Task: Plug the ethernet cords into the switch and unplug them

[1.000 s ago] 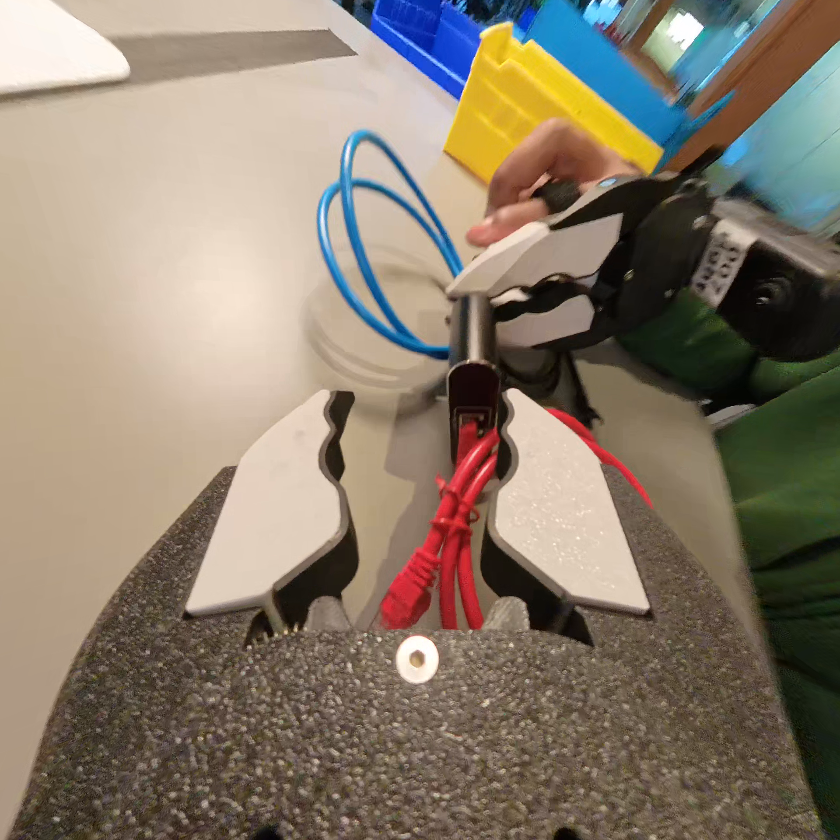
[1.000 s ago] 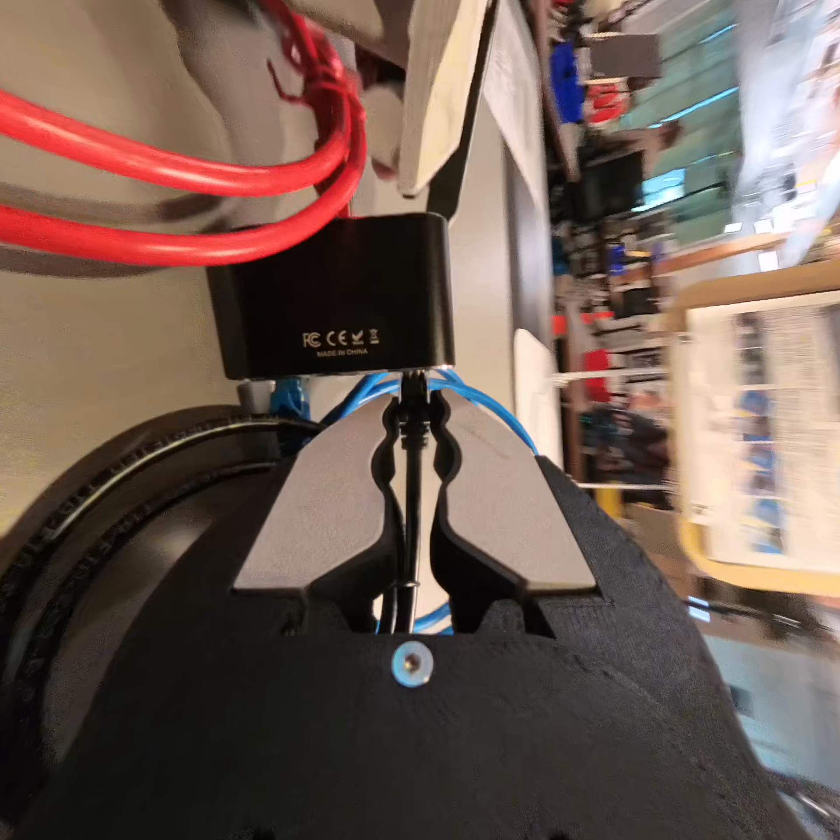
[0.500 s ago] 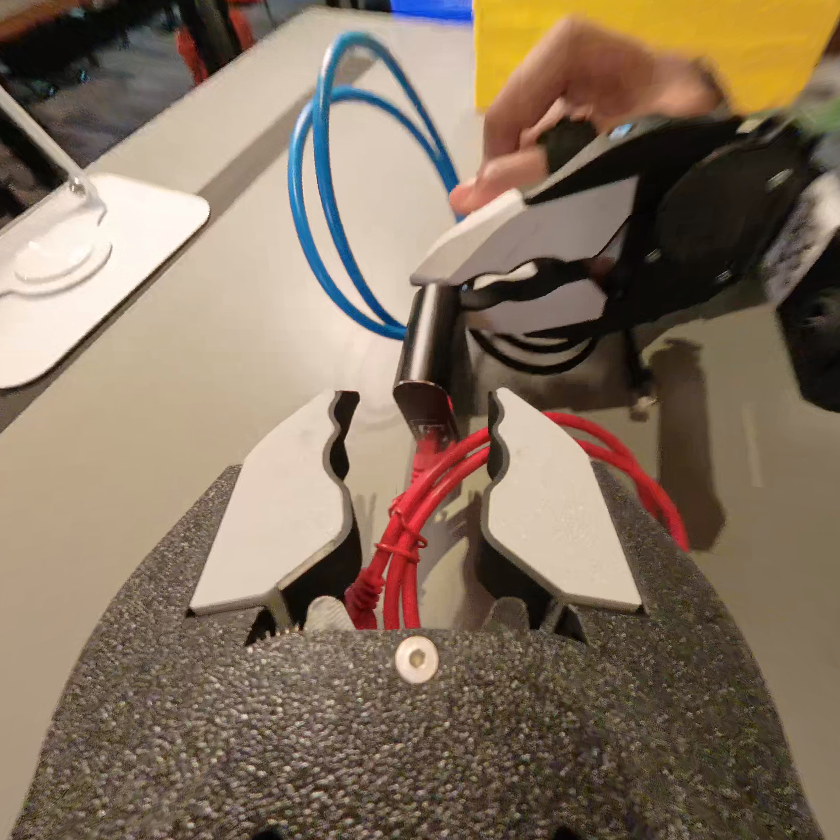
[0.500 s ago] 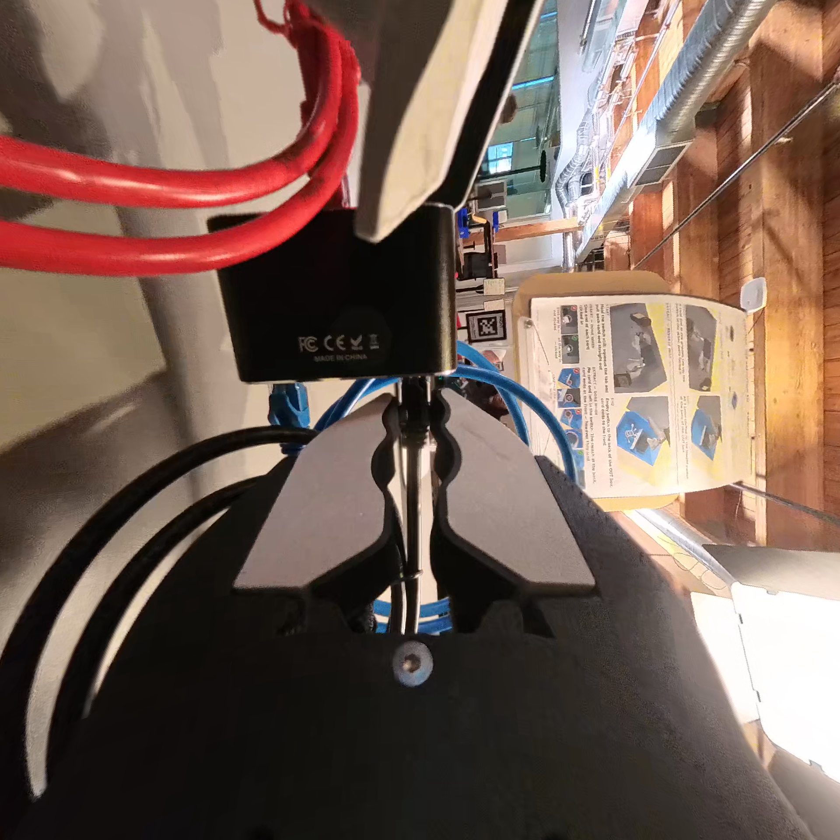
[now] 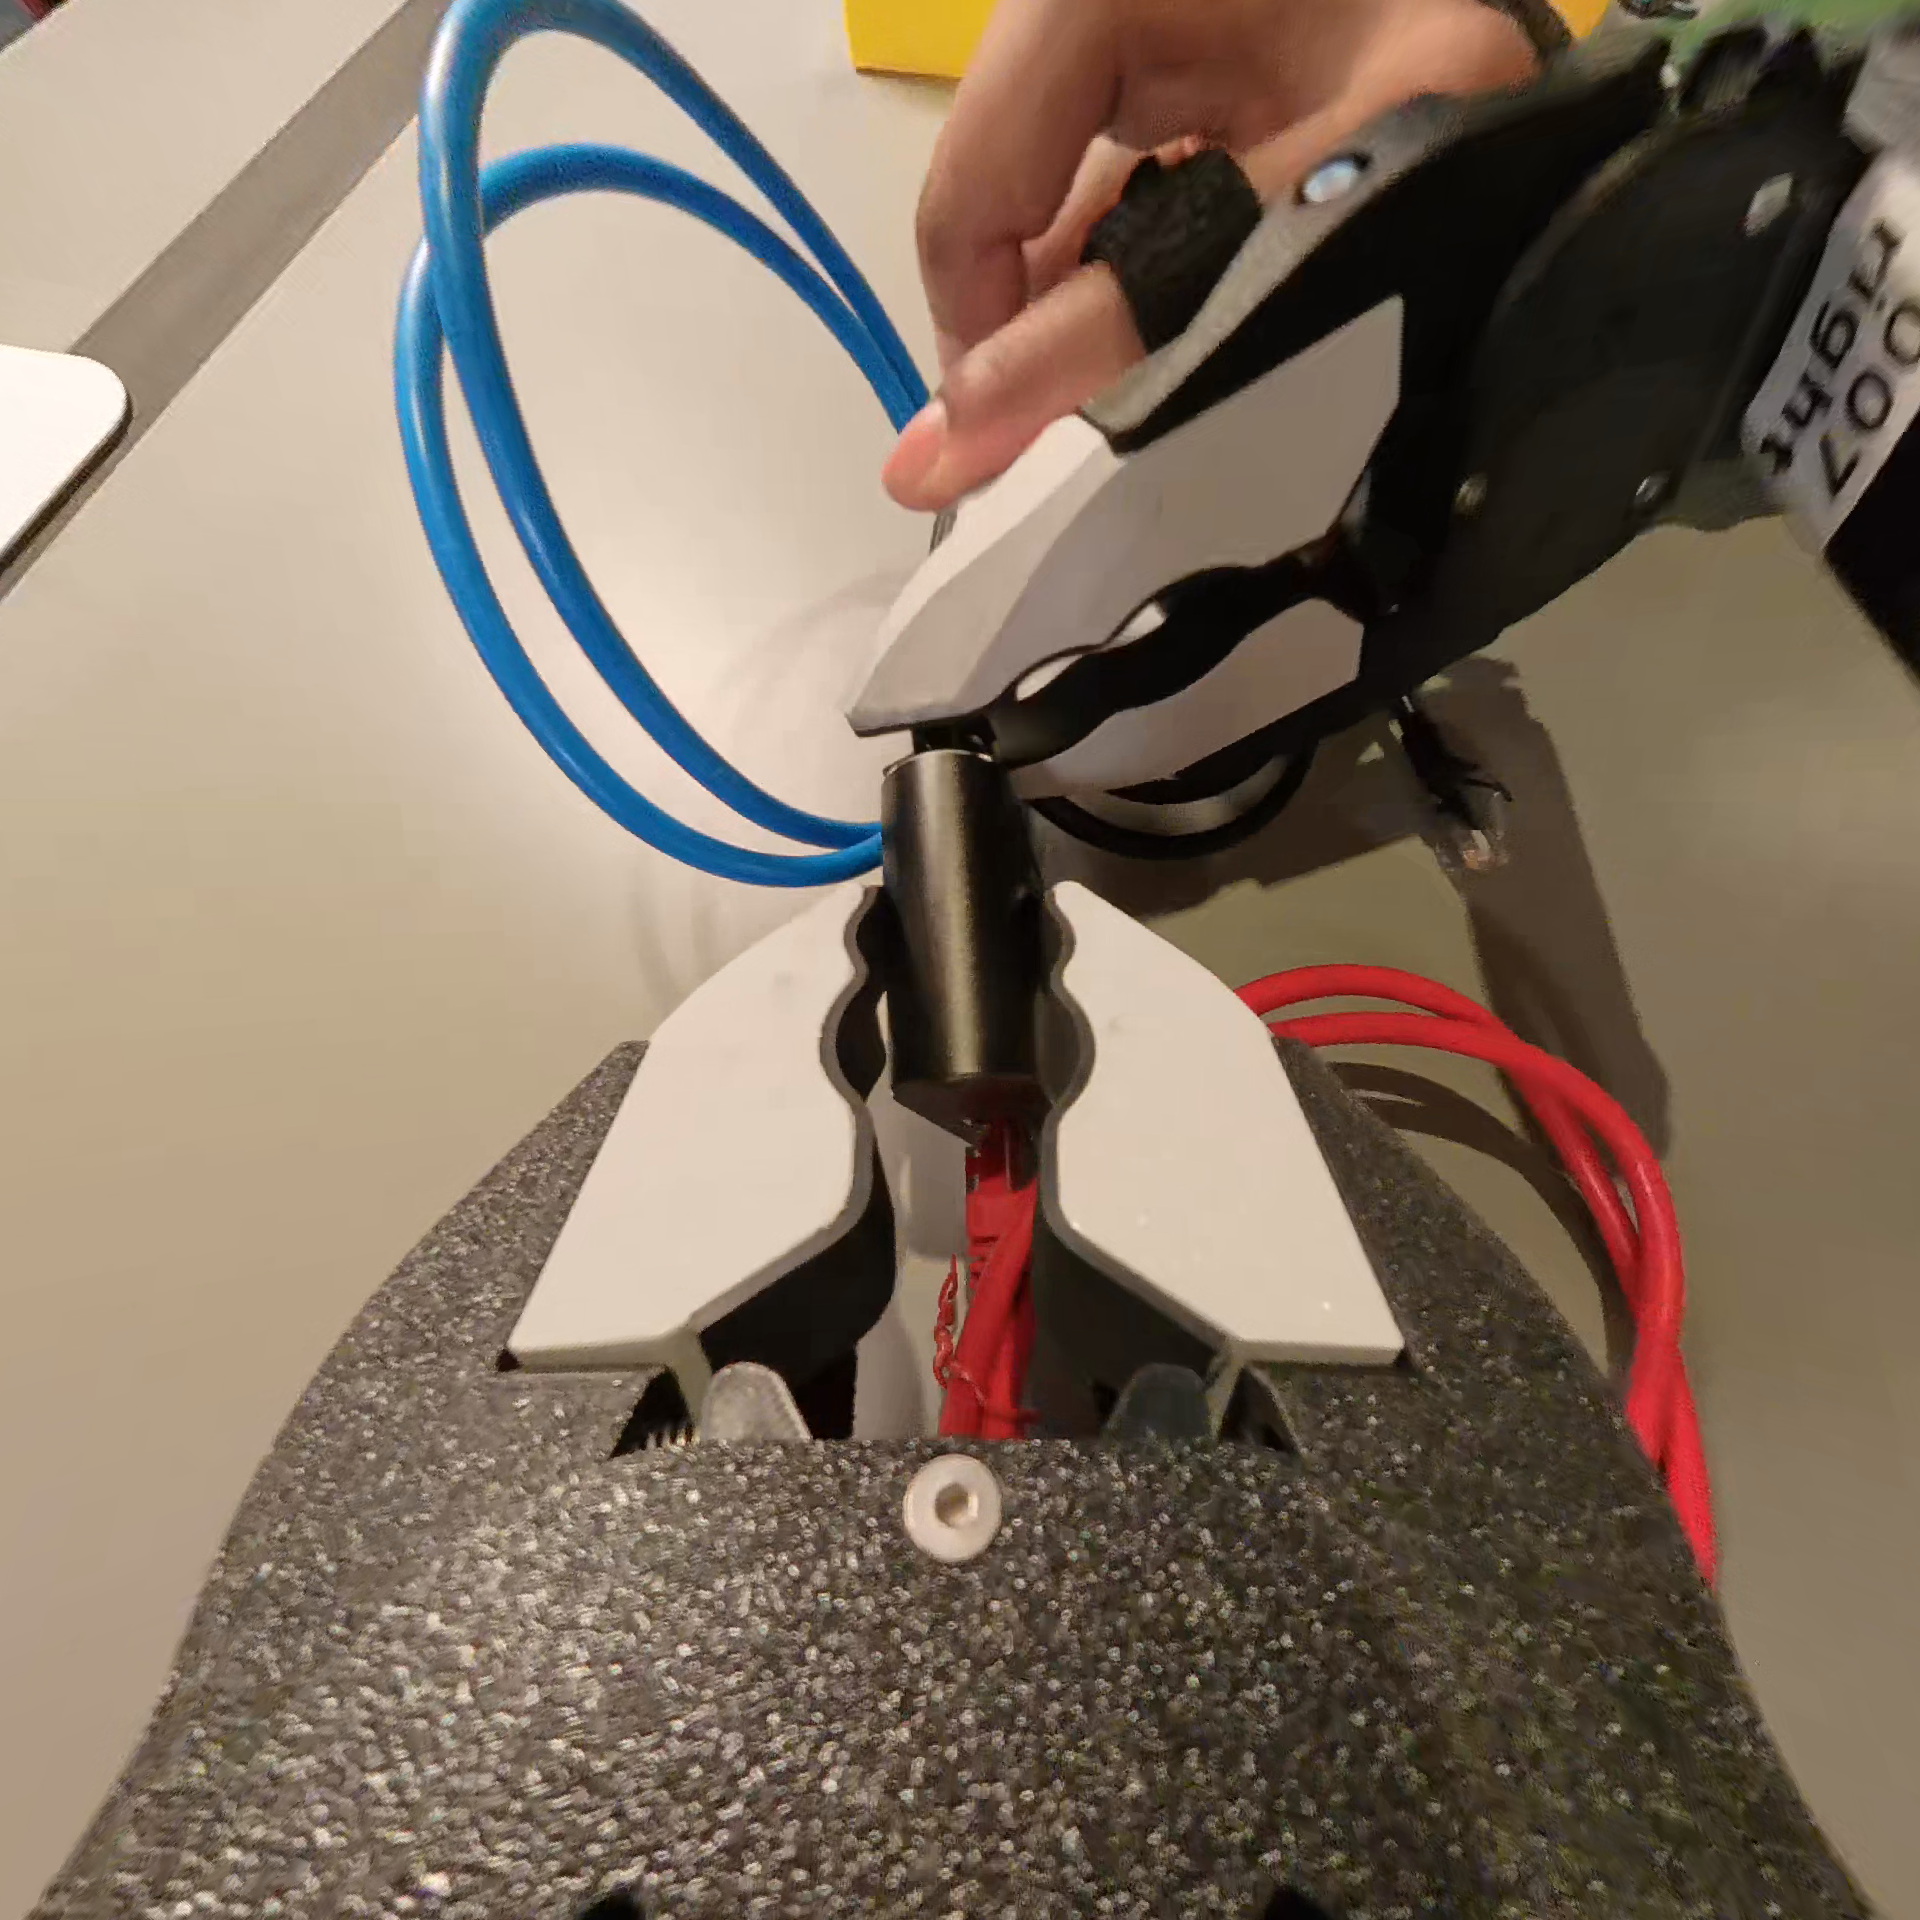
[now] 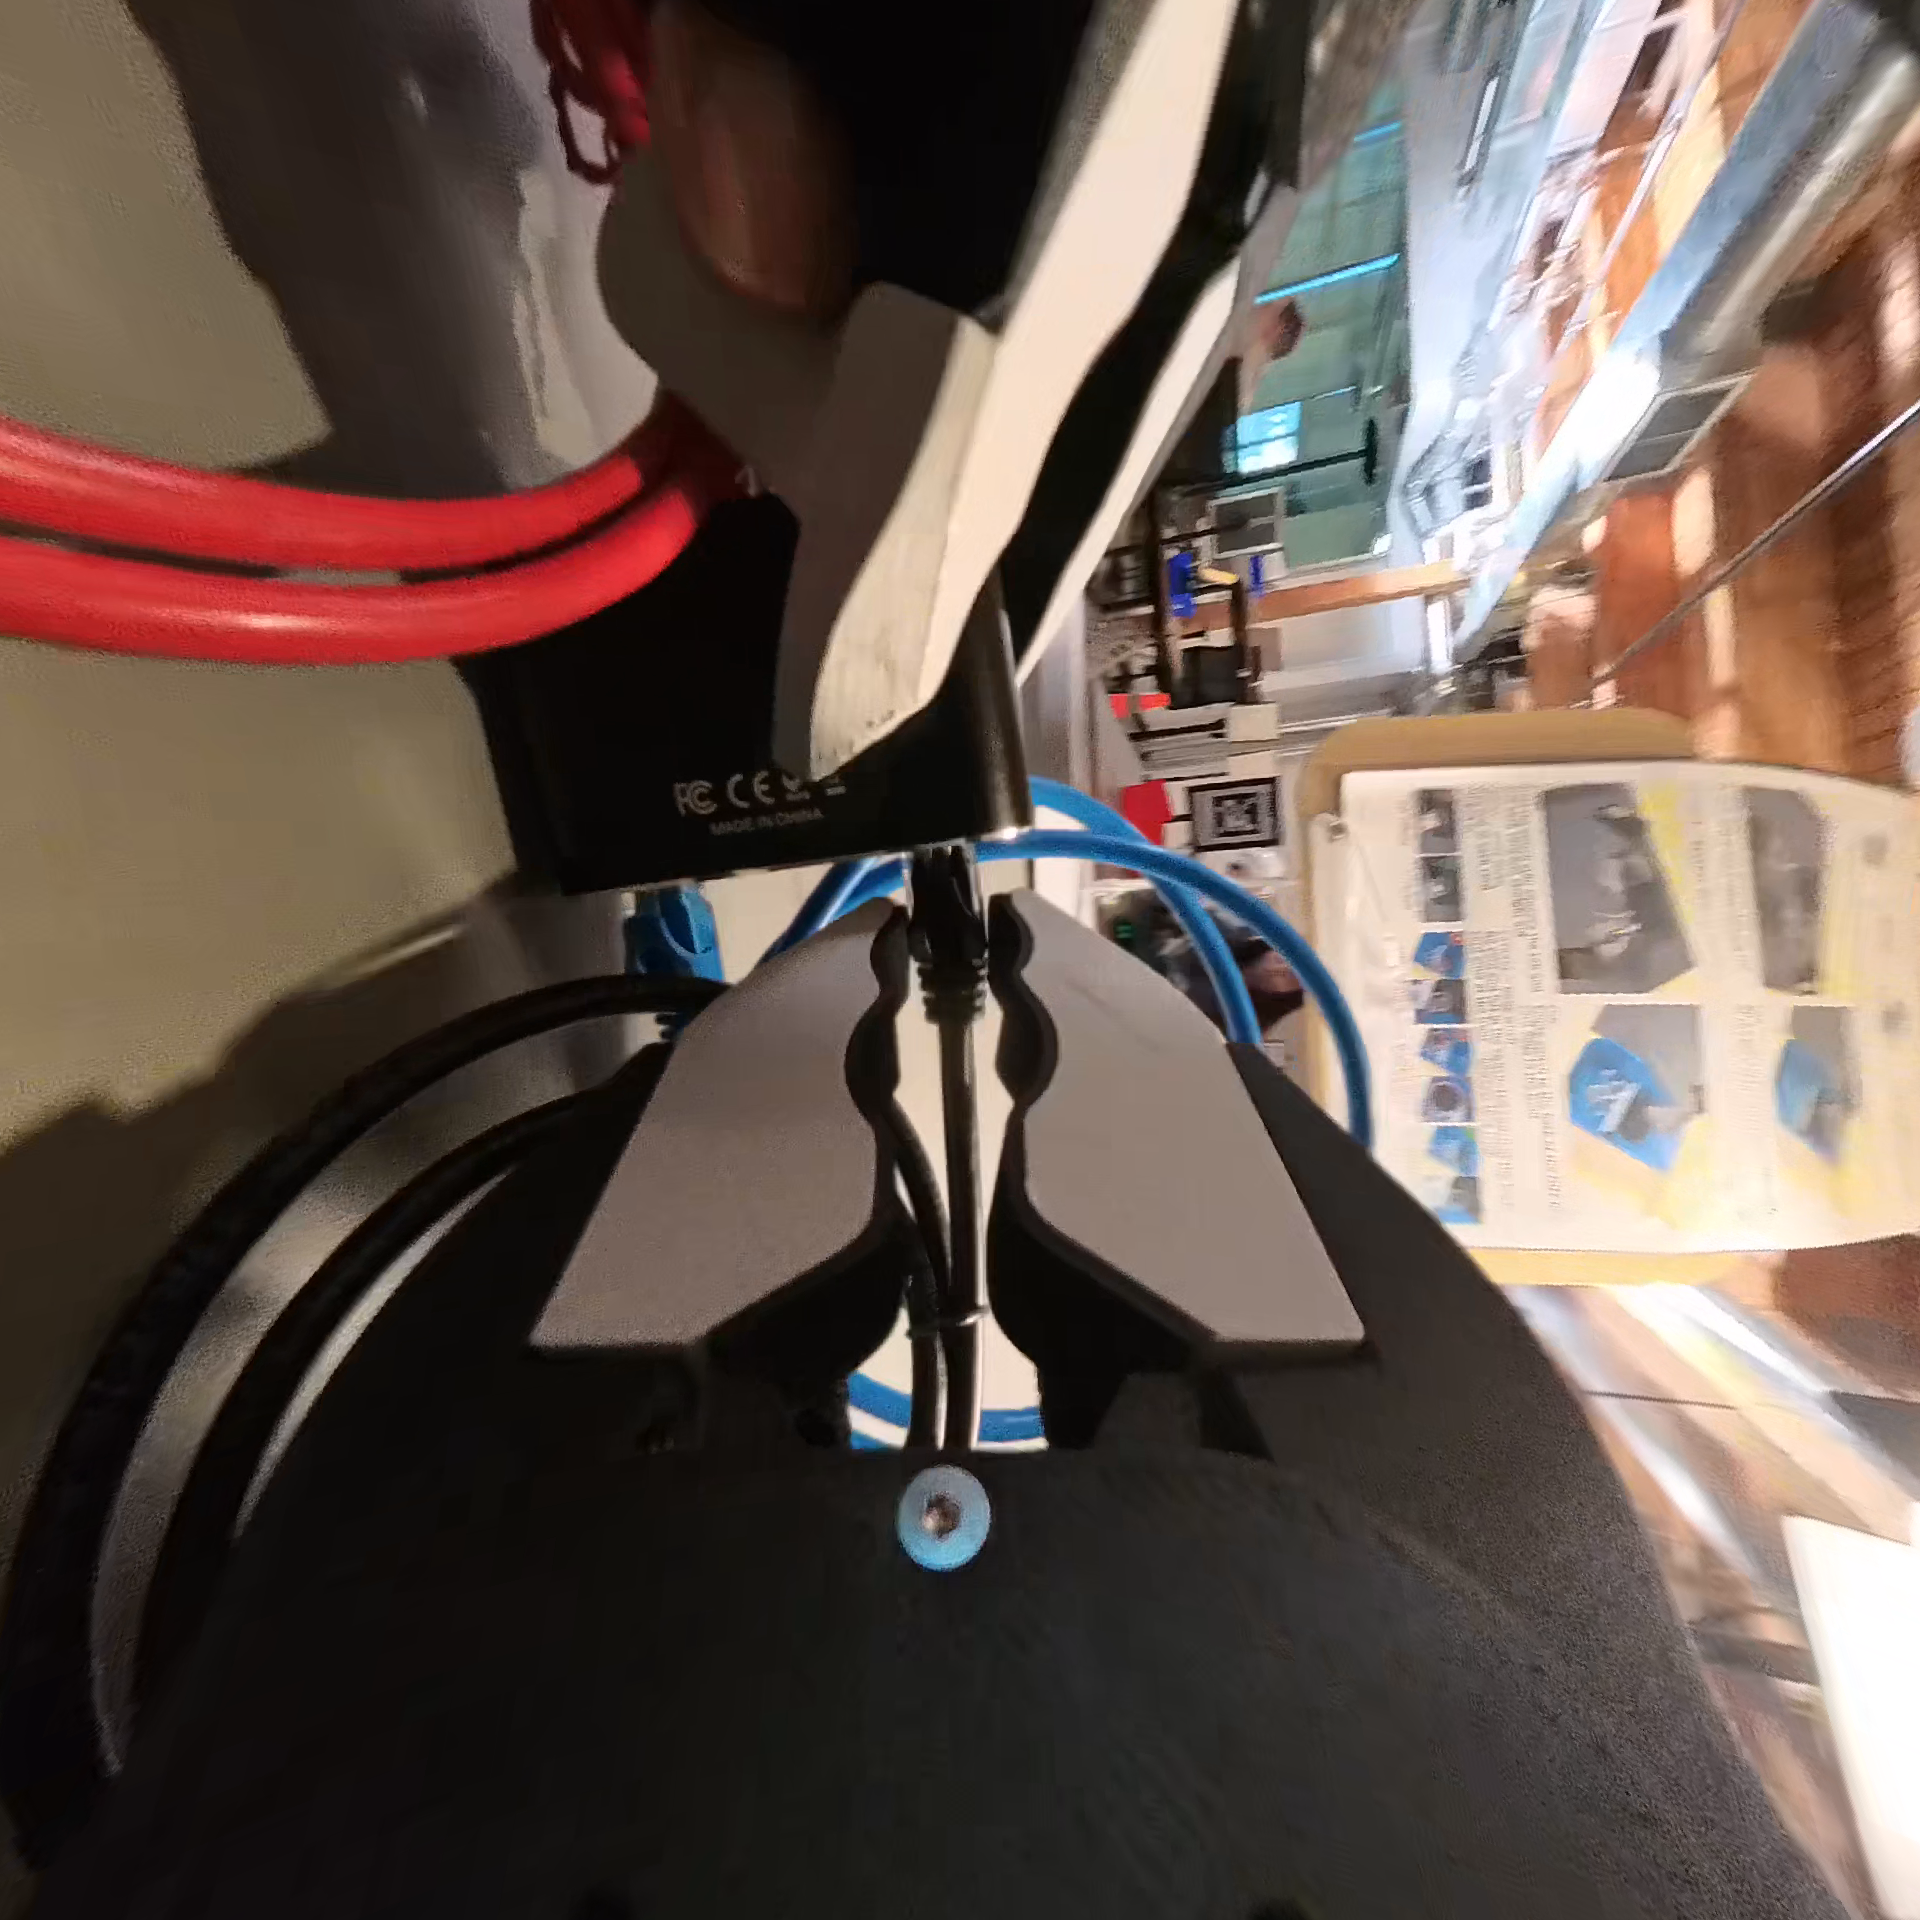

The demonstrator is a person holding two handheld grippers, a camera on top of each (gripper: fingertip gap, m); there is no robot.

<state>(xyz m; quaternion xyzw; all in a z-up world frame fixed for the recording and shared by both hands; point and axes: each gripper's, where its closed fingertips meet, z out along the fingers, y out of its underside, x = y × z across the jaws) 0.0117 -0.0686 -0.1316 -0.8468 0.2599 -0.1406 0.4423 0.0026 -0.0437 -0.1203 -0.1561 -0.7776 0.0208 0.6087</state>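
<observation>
The small black switch [image 5: 940, 831] is off the grey table, between both grippers. My left gripper [image 5: 961, 914] is shut on its sides. A red cord [image 5: 997, 1205] is plugged into its near end and loops off to the right. A blue cord [image 5: 520, 520] loops to the left, with its plug [image 6: 670, 930] in the far end. My right gripper [image 6: 945, 920] is shut on the black cord's plug [image 6: 948, 956], right at the switch [image 6: 644, 748]. It also shows in the left wrist view [image 5: 935, 743], held by a hand. I cannot tell how deep the black plug sits.
A yellow bin [image 5: 904, 36] stands at the back of the table [image 5: 208, 935]. A white flat base [image 5: 42, 426] lies at the left edge. A loose black plug [image 5: 1470, 842] hangs under the right gripper. A yellow-framed sheet [image 6: 1610, 1018] stands behind.
My left gripper was open behind the switch and has moved forward and shut on it. The right gripper stays shut on the black plug at the switch's far end.
</observation>
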